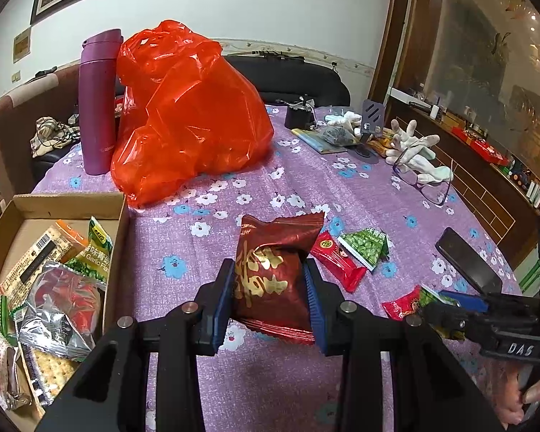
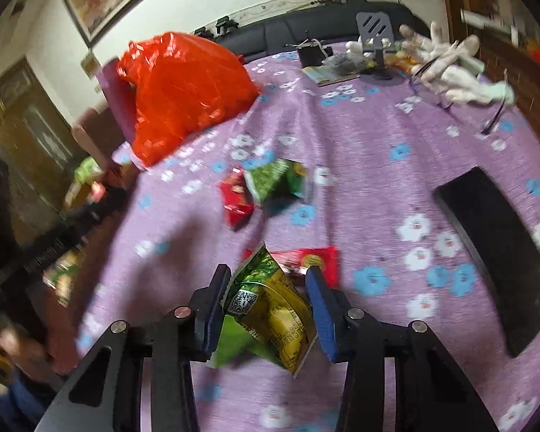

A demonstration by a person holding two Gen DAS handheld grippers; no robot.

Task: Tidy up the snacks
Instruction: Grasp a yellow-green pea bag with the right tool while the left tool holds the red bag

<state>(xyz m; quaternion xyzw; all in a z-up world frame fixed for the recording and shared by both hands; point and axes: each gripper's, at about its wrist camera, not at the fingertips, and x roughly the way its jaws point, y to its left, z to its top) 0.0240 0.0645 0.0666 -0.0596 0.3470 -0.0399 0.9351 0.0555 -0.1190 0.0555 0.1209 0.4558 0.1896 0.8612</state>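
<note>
While the dark red packet (image 1: 270, 280) is pinched mid-body by the left gripper (image 1: 268, 300), the light, crinkly green packet (image 2: 266, 309), at six o'clock, is being enclosed between the right gripper (image 2: 268, 309) fingers, contact unclear.

Purple flask (image 1: 99, 102) upright beside red plastic bag (image 1: 190, 111), white gloves (image 1: 415, 151), spectacles (image 1: 423, 183), black phone (image 1: 468, 261), floral tablecloth (image 1: 270, 187)

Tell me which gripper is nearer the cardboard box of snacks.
Left. The left gripper, shut on the dark red packet, is just beside the cardboard box; the right gripper is farther off, across the table.
</note>
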